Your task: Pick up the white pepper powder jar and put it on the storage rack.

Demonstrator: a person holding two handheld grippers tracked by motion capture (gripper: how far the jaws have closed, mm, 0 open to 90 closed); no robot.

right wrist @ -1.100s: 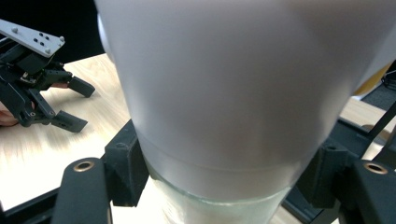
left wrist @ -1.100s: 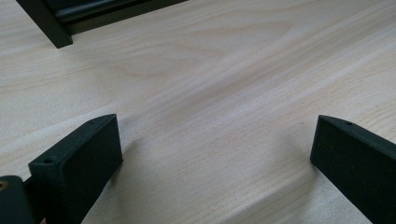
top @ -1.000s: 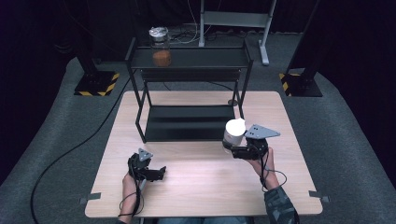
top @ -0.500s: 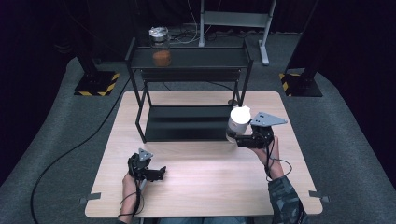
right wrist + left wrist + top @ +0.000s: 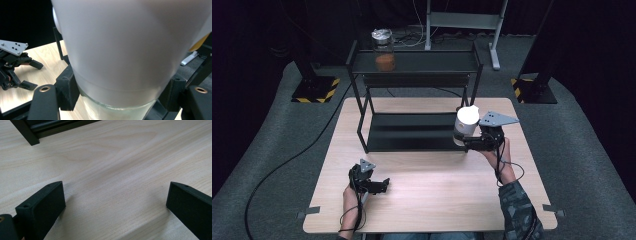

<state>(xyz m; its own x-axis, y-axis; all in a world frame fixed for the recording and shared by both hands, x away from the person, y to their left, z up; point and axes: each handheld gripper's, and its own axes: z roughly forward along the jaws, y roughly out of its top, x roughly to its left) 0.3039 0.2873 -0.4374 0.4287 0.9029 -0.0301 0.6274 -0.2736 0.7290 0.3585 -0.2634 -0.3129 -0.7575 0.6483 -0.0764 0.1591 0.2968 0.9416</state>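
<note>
A: We start with the tabletop (image 5: 427, 205), then the black two-tier rack (image 5: 414, 82) standing on its far half. The top shelf already carries a glass jar with orange contents (image 5: 383, 49) near its far-left corner. The lower shelf (image 5: 412, 132) looks bare.

B: And our right gripper (image 5: 466, 141) is clamped on the white-lidded jar (image 5: 466, 122), held upright at the right end of the lower shelf, just by the rack's right front post. In the right gripper view the jaws sit on either side of the glass body, just under the white lid (image 5: 130, 50).

A: So we judge the step to be shelving this jar. To do it well we keep it upright, mind that post, and slide in over the lower shelf's right end rather than tipping it under the top rail.

B: We release only once the base rests flat on the shelf. The grip is on the glass, so we ease the jaws apart slowly and back straight out.

A: Our left gripper (image 5: 377, 186) lies on the tabletop near the front-left corner, jaws spread wide over bare wood, holding nothing. We leave it there, well apart from the rack.
</note>
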